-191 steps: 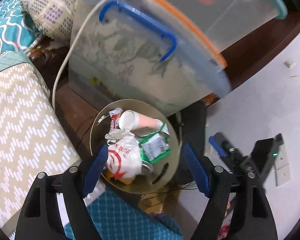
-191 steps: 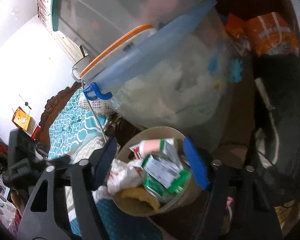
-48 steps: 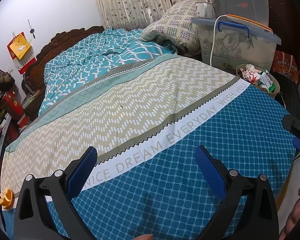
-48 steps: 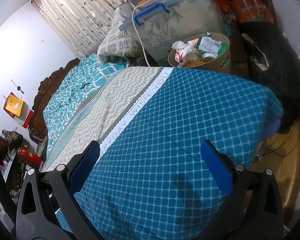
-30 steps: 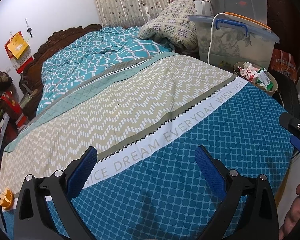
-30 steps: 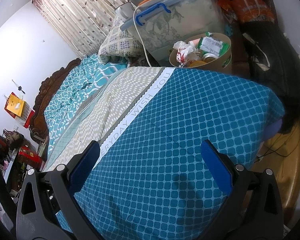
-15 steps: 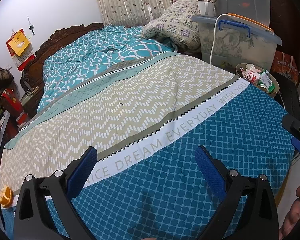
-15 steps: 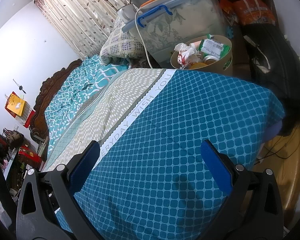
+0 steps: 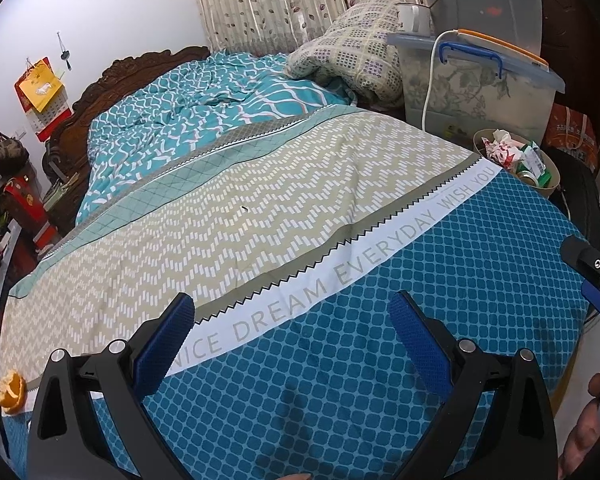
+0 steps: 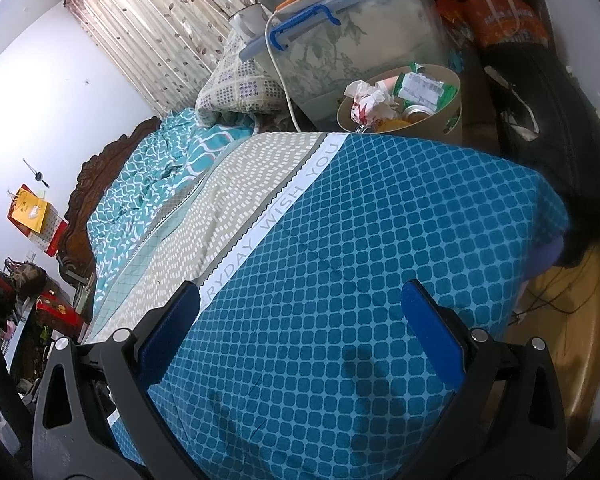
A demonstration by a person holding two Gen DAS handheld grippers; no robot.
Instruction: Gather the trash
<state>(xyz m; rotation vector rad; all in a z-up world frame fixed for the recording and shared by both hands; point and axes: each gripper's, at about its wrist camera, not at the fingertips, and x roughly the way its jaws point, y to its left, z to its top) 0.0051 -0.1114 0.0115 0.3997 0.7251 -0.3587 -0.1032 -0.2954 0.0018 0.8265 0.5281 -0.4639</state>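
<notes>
A round tan trash bin point(image 9: 550, 190) point(image 10: 448, 118) full of wrappers, crumpled paper and a can stands on the floor at the bed's far right corner. An orange peel point(image 9: 9, 390) lies at the bed's left edge in the left wrist view. My left gripper point(image 9: 292, 340) is open and empty above the blue patterned bedspread point(image 9: 380, 340). My right gripper point(image 10: 300, 332) is open and empty over the same bedspread point(image 10: 360, 280); part of it shows at the right edge of the left wrist view point(image 9: 596, 280).
A clear storage box point(image 9: 480, 84) with a blue handle and a white cable stands behind the bin. A folded quilt point(image 9: 352, 52) lies at the head of the bed. A black bag point(image 10: 548, 140) sits on the floor right of the bin. Shelves with clutter point(image 9: 4, 200) stand left.
Over six seconds both grippers pulled back from right above the bin to over the bed's foot. In the last second the views barely shift.
</notes>
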